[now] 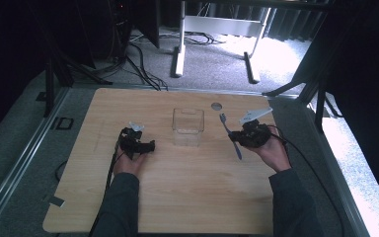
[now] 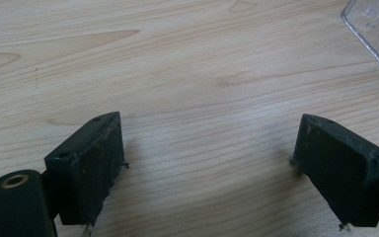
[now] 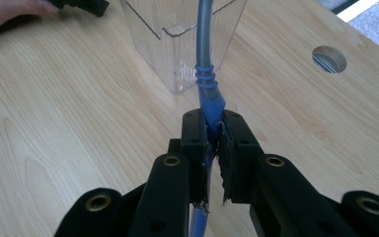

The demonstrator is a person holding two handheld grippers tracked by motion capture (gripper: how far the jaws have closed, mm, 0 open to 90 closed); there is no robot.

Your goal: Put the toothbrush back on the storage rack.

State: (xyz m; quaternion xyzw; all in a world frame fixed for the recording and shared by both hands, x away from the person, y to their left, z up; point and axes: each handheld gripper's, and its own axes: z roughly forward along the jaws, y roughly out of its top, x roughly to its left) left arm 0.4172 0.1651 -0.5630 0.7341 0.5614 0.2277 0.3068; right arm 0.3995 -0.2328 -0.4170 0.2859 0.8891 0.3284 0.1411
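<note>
Pale wood grain is running under both of my grippers, on a table (image 1: 187, 197) standing on grey carpet with dark curtains around it.

Nearest to me, my right gripper (image 3: 212, 148) is clamping its two jaws hard onto the blue handle of a toothbrush (image 3: 209, 96); the pads are pressing it from both sides. From between my fingers the handle is running forward, turning grey past a ribbed collar, and its far part is crossing in front of the clear plastic container (image 3: 177, 44) standing just beyond my fingertips. In the high view the brush head is pointing away from me and the handle's tail is sticking out behind the jaws, toward my wrist.

My left gripper (image 2: 207, 168) is holding its jaws wide apart with bare wood between them, gripping nothing. A corner of the container is showing beyond its right finger, apart from it.

Farther off, past the container, a round cable hole (image 1: 216, 105) is sitting near the table's far edge.
</note>
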